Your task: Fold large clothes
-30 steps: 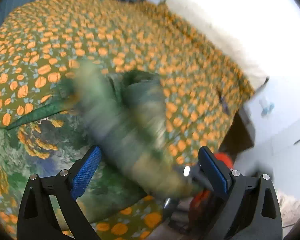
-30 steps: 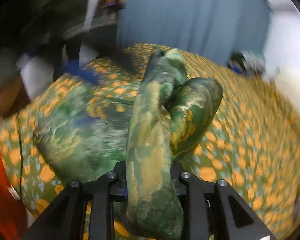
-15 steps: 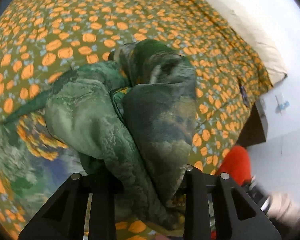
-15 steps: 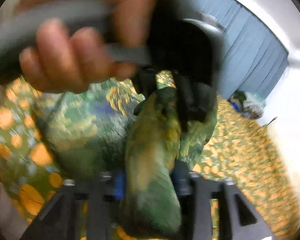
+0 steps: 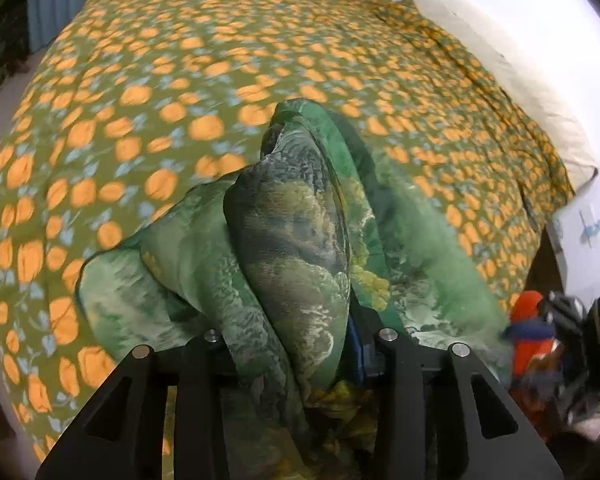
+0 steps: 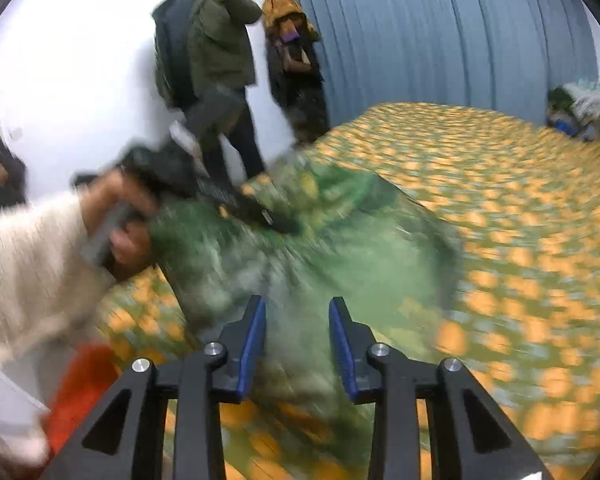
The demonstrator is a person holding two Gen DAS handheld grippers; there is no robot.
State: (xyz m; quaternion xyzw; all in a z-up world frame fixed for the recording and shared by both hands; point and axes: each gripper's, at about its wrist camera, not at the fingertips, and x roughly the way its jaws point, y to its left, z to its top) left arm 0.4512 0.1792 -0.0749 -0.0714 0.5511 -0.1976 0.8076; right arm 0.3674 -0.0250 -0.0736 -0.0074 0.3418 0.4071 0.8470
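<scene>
While left tool [image 5: 296,344] clenches green garment [image 5: 292,240], right tool [image 6: 297,344] released, its view alone shows bystander [image 6: 204,48]

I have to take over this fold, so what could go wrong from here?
1. The left claw pinches a thick bunch of the green garment, so layers may slip out or fold unevenly.
2. The right claw is open with no cloth between its pads, so one side may sag onto the bedspread.
</scene>
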